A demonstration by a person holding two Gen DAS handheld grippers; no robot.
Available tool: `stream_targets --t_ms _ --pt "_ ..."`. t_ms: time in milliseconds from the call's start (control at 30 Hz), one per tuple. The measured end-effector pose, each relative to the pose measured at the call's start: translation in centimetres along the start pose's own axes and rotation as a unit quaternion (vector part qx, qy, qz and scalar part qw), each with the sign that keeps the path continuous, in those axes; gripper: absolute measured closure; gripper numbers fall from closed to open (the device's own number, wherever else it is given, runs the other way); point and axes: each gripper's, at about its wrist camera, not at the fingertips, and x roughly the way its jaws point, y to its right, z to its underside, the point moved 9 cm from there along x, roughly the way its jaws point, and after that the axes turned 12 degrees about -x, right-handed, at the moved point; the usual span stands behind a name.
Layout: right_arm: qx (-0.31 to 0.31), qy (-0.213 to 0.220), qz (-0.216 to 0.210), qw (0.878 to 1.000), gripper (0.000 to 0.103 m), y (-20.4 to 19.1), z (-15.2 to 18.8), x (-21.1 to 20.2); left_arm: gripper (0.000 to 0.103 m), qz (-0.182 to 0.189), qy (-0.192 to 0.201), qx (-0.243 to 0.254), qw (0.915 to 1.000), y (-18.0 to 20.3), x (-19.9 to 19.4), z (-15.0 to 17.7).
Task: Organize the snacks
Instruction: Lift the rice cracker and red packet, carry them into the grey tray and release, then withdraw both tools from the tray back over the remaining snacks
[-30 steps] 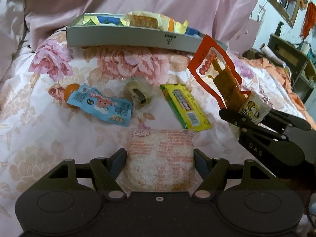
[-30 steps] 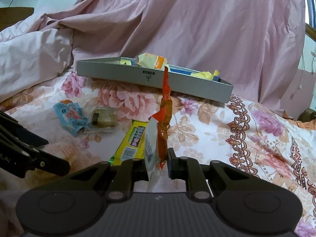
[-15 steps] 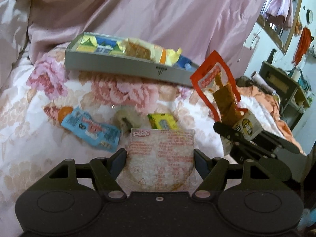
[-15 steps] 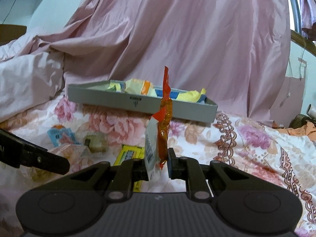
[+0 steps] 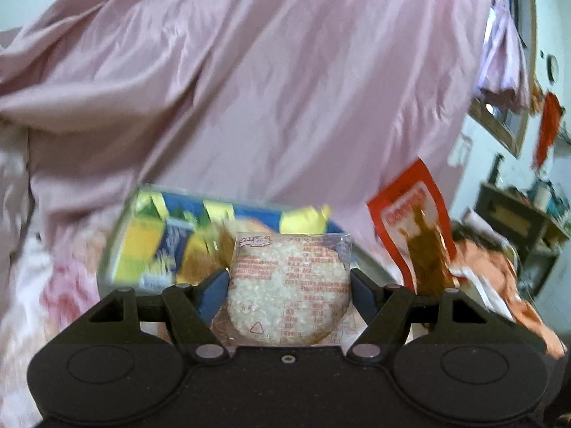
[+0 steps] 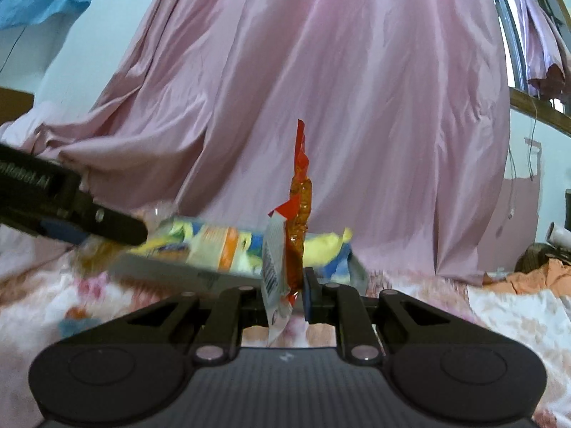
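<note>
Several snacks are already gathered in the grey tray (image 5: 371,267), seen in the middle of the left wrist view: yellow and blue packets (image 5: 171,239) are packed into it, though they are blurred and cannot be counted. Two more snacks are in hand and judged to be on their way there. A clear-wrapped rice cake (image 5: 289,285) is clamped flat between the jaws of the left hand-held gripper (image 5: 289,287), at the lower centre of that frame, in front of the tray. A red pouch (image 6: 299,214) with a brown snack inside is pinched upright at its lower end by the nearly closed jaws of the right hand-held gripper (image 6: 287,294), at the centre of the right wrist view; it also shows at the right of the left wrist view. Neither snack has been set down yet, and something blue and orange (image 6: 75,319), perhaps another packet, is seen blurred on the floral bedspread (image 6: 506,306) at the lower left of the right wrist view, so some gathering is judged to remain. A pink draped sheet (image 6: 321,89) fills the upper part of both frames behind the tray. Shelves with clutter (image 5: 521,221) stand at the far right. The tray looks fairly full, so free room for two more packets may be tight, and the two hand-held grippers are close beside each other.
</note>
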Motion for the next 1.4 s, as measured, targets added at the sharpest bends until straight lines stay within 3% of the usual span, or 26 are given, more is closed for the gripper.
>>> stream_targets --t_ms 300,533,800,867,900,1000,1167,1400 --pt "0.015 -0.001 -0.013 1.0 0.086 0.0 -1.9 7.0 0.029 -0.045 0.007 -0.001 0.999 -2.7 6.6 -3.7" --pt "-0.01 -0.037 -0.021 0.999 0.086 -1.4 -1.3 10.5 0.029 -0.084 -0.003 0.001 0.9964 -4.5 9.6 -3.3" --pt "-0.016 -0.077 -0.03 0.996 0.084 -2.2 0.1 11.6 0.028 -0.105 -0.023 -0.019 0.994 -6.1 10.7 -2.2" --pt "-0.016 -0.084 -0.03 0.996 0.082 -2.2 0.3 11.7 0.024 -0.107 -0.024 -0.024 0.9937 -6.1 10.6 -2.2" --pt "-0.016 -0.086 -0.027 0.996 0.077 -2.1 0.3 11.7 0.02 -0.107 -0.024 -0.026 0.9937 -6.1 10.5 -2.3" --pt "-0.006 -0.088 -0.023 0.996 0.047 -1.7 0.3 11.5 0.011 -0.109 -0.019 -0.028 0.9935 -5.9 10.0 -2.6" --pt "0.014 -0.084 -0.017 0.996 0.02 -0.8 -0.3 10.4 0.002 -0.108 -0.009 -0.028 0.9937 -5.4 8.9 -3.0" --pt "0.031 -0.057 -0.006 0.998 0.006 0.5 -2.3 7.1 0.001 -0.099 0.008 -0.034 0.9945 -4.1 5.6 -3.6"
